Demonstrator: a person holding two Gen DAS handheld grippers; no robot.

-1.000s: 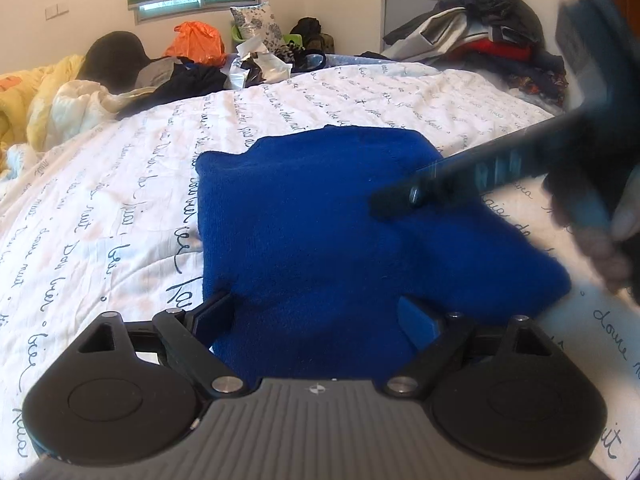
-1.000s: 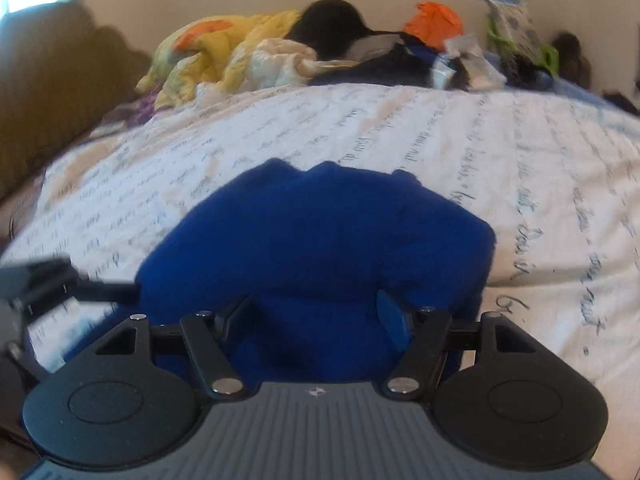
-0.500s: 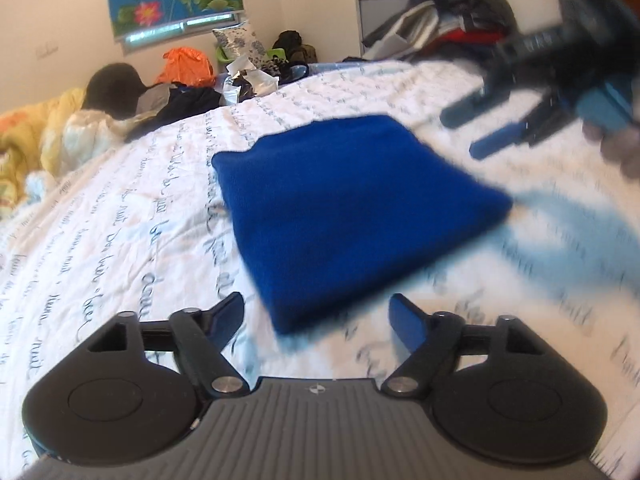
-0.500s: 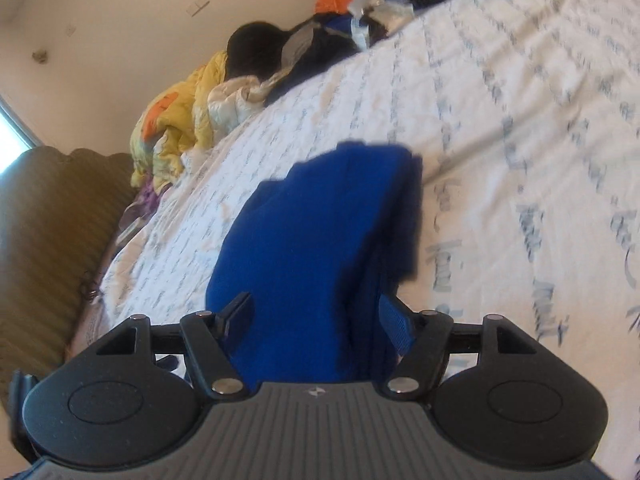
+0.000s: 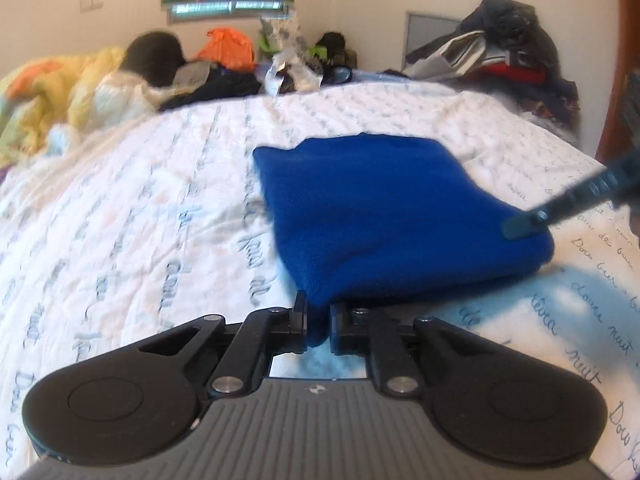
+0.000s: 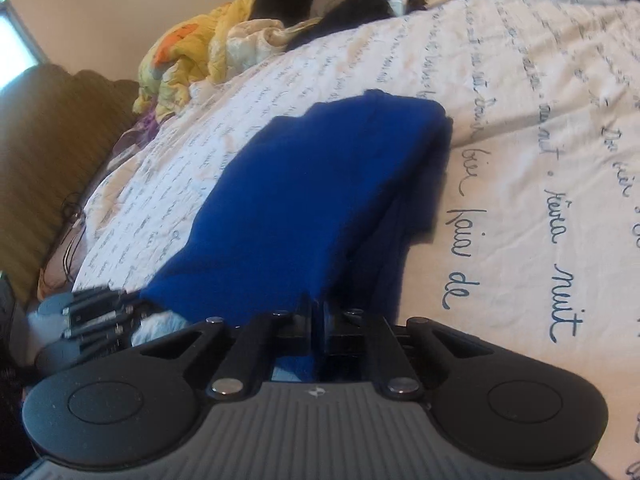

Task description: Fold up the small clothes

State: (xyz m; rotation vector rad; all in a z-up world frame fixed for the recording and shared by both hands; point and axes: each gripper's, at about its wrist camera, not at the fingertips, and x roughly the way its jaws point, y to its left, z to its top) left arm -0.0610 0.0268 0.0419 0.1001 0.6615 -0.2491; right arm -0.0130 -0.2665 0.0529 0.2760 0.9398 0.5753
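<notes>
While your left gripper (image 5: 319,322) is closing its jaws on the near corner of the folded blue fleece garment (image 5: 384,216), your right gripper (image 6: 319,320) is pinching another corner of it tight. The garment is lying on the script-printed white bedspread (image 5: 132,208), with heaped clothes (image 5: 500,56) sitting beyond.

Home bedroom: bed (image 5: 160,200), quilt (image 5: 60,96), clothes pile (image 5: 508,56).
</notes>
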